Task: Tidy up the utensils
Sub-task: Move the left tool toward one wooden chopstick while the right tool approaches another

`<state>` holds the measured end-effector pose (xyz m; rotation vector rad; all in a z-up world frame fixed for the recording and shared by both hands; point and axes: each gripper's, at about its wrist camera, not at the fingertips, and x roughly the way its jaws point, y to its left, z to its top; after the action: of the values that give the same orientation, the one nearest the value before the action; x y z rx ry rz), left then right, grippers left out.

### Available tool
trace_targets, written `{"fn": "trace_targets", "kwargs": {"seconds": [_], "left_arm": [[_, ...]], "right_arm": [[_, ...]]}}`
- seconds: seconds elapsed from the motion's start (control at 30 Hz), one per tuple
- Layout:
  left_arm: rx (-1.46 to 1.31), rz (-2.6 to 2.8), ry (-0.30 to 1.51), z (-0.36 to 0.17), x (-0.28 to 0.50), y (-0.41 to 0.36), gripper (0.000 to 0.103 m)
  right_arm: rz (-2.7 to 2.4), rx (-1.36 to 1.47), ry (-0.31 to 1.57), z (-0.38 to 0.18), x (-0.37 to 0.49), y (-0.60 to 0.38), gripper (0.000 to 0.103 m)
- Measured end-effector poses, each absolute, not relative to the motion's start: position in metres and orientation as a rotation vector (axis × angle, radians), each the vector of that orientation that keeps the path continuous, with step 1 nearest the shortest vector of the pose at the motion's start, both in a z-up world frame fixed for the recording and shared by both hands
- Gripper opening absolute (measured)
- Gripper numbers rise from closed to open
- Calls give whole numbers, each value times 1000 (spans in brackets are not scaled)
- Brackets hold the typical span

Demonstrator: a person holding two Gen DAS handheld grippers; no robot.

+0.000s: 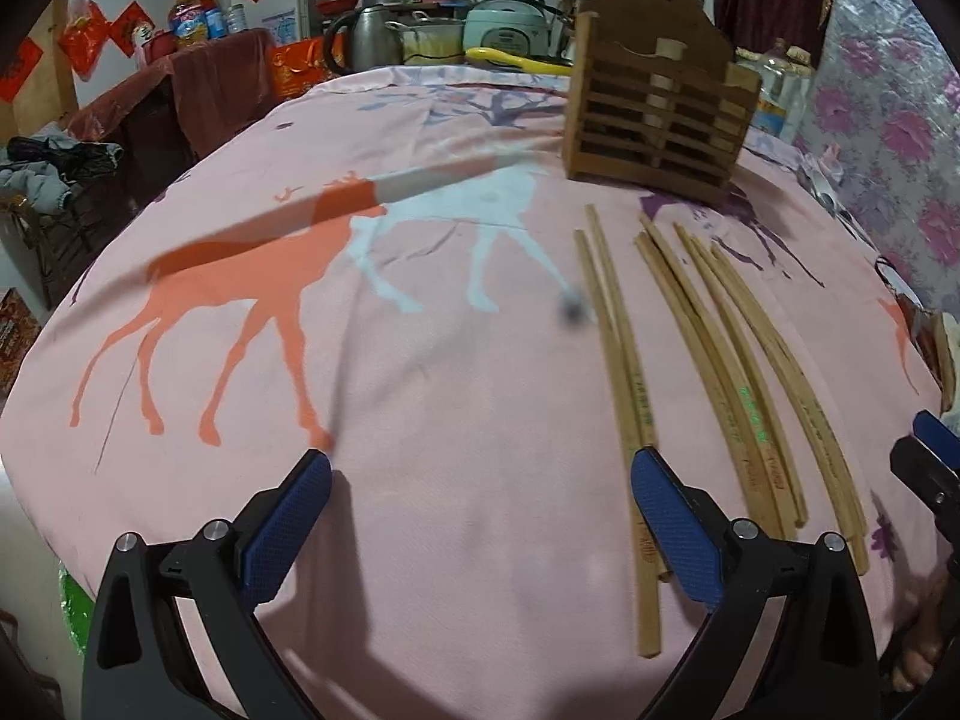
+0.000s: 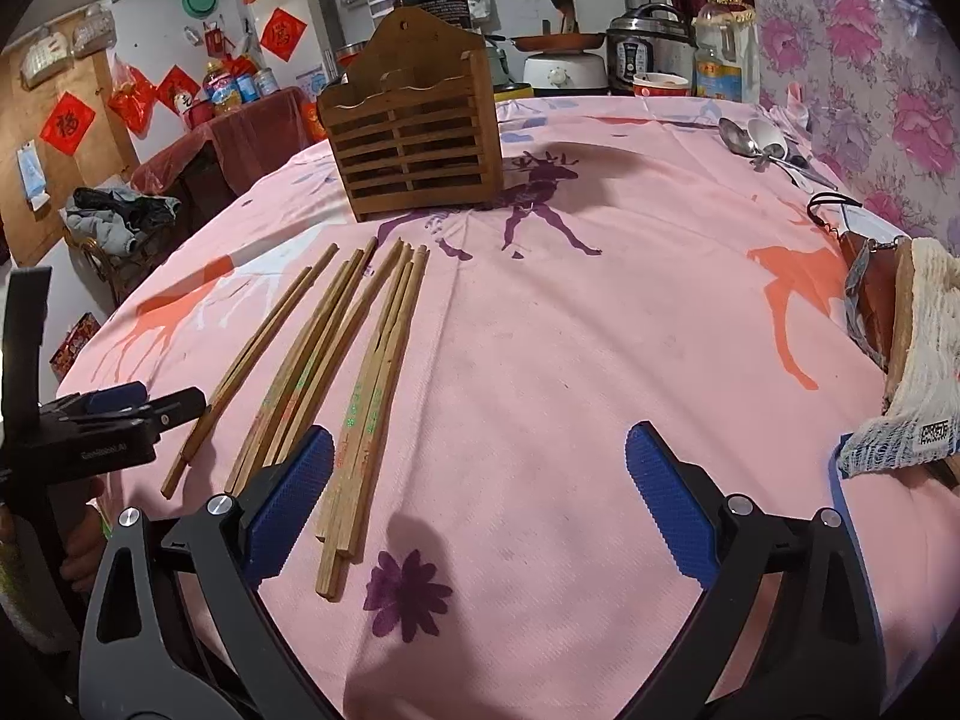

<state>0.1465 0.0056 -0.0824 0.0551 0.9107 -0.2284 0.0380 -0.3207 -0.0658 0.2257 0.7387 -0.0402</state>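
Note:
Several wooden chopsticks [image 1: 708,360] lie side by side on the pink deer-print tablecloth [image 1: 420,360]; they also show in the right wrist view [image 2: 336,360]. A slatted wooden utensil holder [image 1: 654,120] stands upright behind them, also in the right wrist view [image 2: 414,144]. Spoons [image 2: 756,141] lie at the far right. My left gripper [image 1: 480,516] is open and empty, its right finger over the leftmost chopsticks' near ends. My right gripper [image 2: 480,498] is open and empty, just right of the chopsticks.
A cloth-wrapped board [image 2: 918,372] and a brown pouch [image 2: 864,276] lie at the table's right edge. Cookers, a kettle [image 1: 366,36] and bottles stand past the far edge. A floral wall [image 2: 870,60] is on the right.

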Motion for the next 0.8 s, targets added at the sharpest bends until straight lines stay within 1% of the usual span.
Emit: {"fn": "trace_targets", "kwargs": {"seconds": [0.07, 0.13, 0.2, 0.3, 0.4, 0.5, 0.7, 0.8], "left_arm": [[59, -213, 924, -82, 148, 9, 97], [20, -258, 909, -76, 140, 12, 97], [52, -302, 882, -69, 129, 5, 97], [131, -315, 889, -76, 118, -5, 97], [148, -322, 912, -86, 109, -3, 97], [155, -320, 885, -87, 99, 2, 97], [150, -215, 850, -88, 113, 17, 98], [111, -181, 858, -87, 120, 26, 97]], "right_arm": [[-44, 228, 742, -67, 38, -322, 94], [-44, 238, 744, -68, 37, -323, 94], [-44, 242, 743, -69, 36, -324, 94], [-39, 246, 744, -69, 35, -323, 94], [-31, 246, 738, -69, 32, -323, 94], [-32, 241, 738, -71, 28, -322, 94], [-48, 249, 732, -69, 24, -327, 94], [-53, 259, 719, -68, 19, -329, 94]]}}
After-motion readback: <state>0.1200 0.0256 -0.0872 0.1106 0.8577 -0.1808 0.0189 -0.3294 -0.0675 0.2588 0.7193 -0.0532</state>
